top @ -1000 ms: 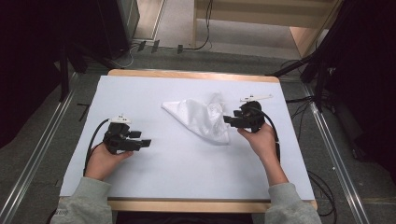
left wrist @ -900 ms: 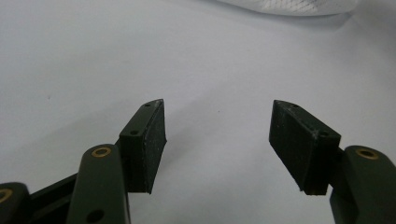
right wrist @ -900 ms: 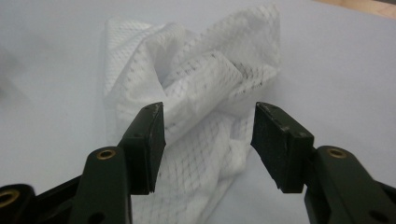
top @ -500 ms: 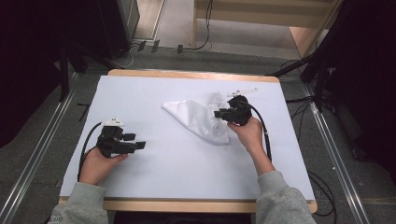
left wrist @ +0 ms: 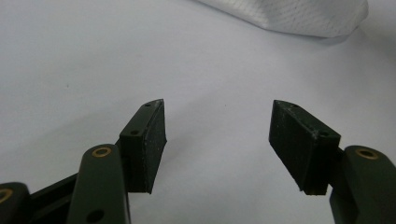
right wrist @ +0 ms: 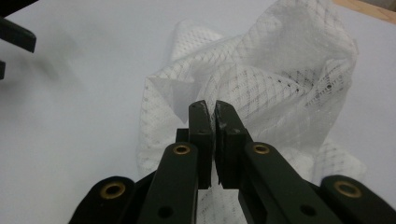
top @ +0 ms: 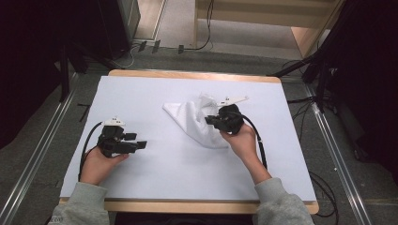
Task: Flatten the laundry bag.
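A white mesh cloth lies crumpled in the middle of the white table cover. My right gripper rests over the cloth's right part, jaws shut on a fold of it. In the right gripper view the shut jaws pinch a thin edge of the cloth, which bunches up behind them. My left gripper is open over bare table, left of the cloth and apart from it. In the left gripper view the open gripper holds nothing, and the cloth's edge shows at the top.
The wooden table edge frames the white cover. Cables trail from both grippers. Metal rails run along the floor on both sides, and dark equipment stands at the back left and right. The left gripper shows at the top left of the right gripper view.
My right gripper has moved left across the cloth, pulling its right edge inward and bunching it. The left hand has drifted slightly left and stays open.
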Demonstrator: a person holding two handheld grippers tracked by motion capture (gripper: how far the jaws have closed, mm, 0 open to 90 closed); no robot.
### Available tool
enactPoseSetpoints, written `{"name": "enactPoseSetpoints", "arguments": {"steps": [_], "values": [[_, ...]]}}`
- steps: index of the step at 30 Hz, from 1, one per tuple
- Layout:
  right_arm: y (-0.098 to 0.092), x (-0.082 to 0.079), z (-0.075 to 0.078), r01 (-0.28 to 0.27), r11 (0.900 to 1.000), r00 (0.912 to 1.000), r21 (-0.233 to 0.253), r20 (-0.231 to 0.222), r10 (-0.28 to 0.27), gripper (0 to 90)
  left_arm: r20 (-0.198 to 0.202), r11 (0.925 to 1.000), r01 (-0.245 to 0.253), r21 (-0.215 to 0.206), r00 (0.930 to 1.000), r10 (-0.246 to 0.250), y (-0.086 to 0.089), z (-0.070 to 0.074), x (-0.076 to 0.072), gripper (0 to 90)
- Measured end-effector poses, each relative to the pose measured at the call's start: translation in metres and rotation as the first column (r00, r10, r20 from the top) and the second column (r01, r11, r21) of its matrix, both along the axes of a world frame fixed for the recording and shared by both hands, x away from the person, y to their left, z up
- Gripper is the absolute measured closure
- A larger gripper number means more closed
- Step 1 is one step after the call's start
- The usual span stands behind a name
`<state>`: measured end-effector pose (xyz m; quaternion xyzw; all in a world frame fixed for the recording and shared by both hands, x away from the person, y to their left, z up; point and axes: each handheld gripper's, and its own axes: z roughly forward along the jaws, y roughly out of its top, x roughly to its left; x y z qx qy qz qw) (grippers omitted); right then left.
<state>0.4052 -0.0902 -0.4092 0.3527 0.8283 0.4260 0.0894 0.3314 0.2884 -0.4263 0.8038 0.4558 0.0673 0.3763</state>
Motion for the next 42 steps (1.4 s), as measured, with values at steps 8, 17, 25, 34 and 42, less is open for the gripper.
{"name": "enactPoseSetpoints", "arguments": {"steps": [8,17,25,34,42], "values": [[0.014,-0.018,-0.007,-0.055,0.998,0.9984,0.014,0.009,0.055,88.0,0.000,1.0000,0.006,0.000,1.0000,-0.006,-0.002,0.001,0.002,37.3],[0.033,-0.028,-0.020,-0.114,0.993,0.9932,-0.005,-0.023,0.114,87.9,0.000,0.9999,0.014,0.000,0.9999,-0.014,-0.005,0.001,0.006,37.4],[0.044,-0.037,-0.029,-0.146,0.989,0.9885,-0.026,-0.044,0.145,87.9,-0.002,0.9996,0.027,-0.005,0.9996,-0.027,-0.008,0.002,0.010,37.5],[0.056,-0.048,-0.043,-0.187,0.981,0.9801,-0.051,-0.078,0.183,87.9,0.006,0.9992,0.040,-0.008,0.9992,-0.040,-0.013,0.003,0.016,37.5],[0.060,-0.057,-0.053,-0.204,0.977,0.9743,-0.055,-0.109,0.197,87.8,0.004,0.9991,0.033,-0.028,0.9995,-0.032,-0.012,0.006,0.021,39.9]]}}
